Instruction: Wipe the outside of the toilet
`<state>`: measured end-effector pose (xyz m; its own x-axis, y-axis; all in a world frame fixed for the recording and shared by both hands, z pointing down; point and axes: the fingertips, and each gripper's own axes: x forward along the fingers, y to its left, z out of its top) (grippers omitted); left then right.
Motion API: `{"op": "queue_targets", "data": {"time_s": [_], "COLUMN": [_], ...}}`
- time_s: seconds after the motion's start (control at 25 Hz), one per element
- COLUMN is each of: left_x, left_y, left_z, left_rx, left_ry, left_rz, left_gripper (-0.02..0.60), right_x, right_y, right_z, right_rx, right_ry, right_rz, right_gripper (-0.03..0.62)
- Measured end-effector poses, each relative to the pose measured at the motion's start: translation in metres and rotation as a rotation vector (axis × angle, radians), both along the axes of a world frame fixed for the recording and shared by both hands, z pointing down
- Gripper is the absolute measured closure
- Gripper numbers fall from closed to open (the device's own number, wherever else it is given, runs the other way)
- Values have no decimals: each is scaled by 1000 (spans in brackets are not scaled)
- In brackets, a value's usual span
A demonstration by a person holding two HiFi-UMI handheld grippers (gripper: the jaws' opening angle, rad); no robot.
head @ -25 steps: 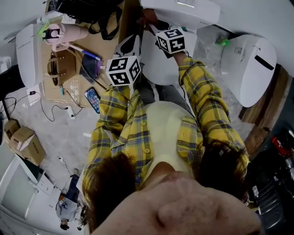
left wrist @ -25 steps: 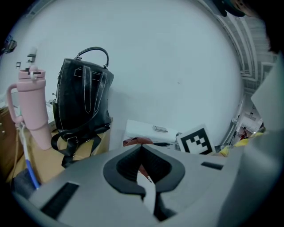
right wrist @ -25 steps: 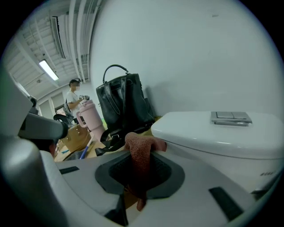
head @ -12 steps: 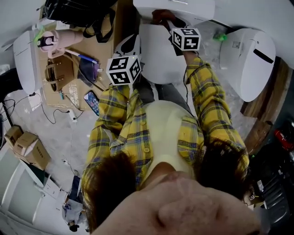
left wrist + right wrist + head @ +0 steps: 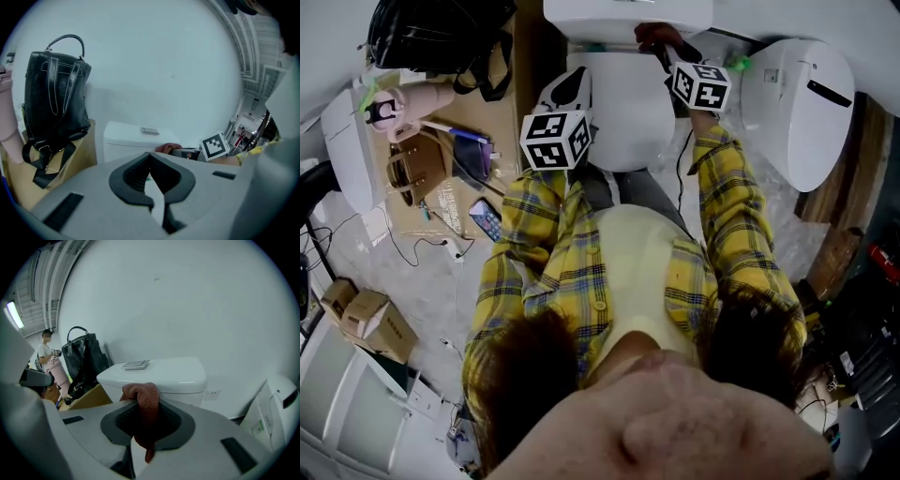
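A white toilet (image 5: pixel 623 112) stands against the wall, its tank (image 5: pixel 161 372) with a flush button on top. My right gripper (image 5: pixel 146 411) is shut on a reddish-brown cloth (image 5: pixel 144 404), held just in front of the tank's right front edge; from the head view, the cloth (image 5: pixel 654 36) sits at the tank's right corner. My left gripper (image 5: pixel 150 169) is shut with nothing between its jaws, held low in front of the tank (image 5: pixel 140 136). In the head view its marker cube (image 5: pixel 553 141) hovers left of the toilet lid.
A black handbag (image 5: pixel 54 105) stands on a cardboard box (image 5: pixel 459 141) left of the toilet. A second white toilet (image 5: pixel 802 103) lies at the right. A phone (image 5: pixel 485 220), cables and small boxes (image 5: pixel 366 319) litter the floor at left.
My right gripper has moved with the cloth to the right along the tank's front, from near its middle to its right corner. The left gripper has stayed about where it was.
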<state>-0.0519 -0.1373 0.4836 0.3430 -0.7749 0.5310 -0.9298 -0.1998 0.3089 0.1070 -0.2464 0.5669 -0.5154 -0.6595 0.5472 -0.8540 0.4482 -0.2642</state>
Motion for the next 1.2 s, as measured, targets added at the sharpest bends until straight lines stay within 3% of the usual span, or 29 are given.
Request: {"op": "queue_targets", "data": {"time_s": [0.36, 0.56, 0.76, 1.2], "left_x": [27, 27, 19, -31], "left_y": [-9, -10, -7, 17], "left_z": [3, 4, 4, 12], "left_rx": [-3, -2, -2, -25], "left_ry": [6, 8, 7, -9], "left_rz": [59, 58, 37, -71], "left_gripper": [572, 572, 572, 572], "right_x": [66, 77, 45, -79], "right_y": [-4, 7, 32, 60], "right_z": [6, 4, 0, 11], "right_rx": [-12, -14, -11, -57], "right_ry": [37, 38, 17, -57], "right_rz": [138, 166, 65, -196], "right_gripper": [514, 514, 514, 514]}}
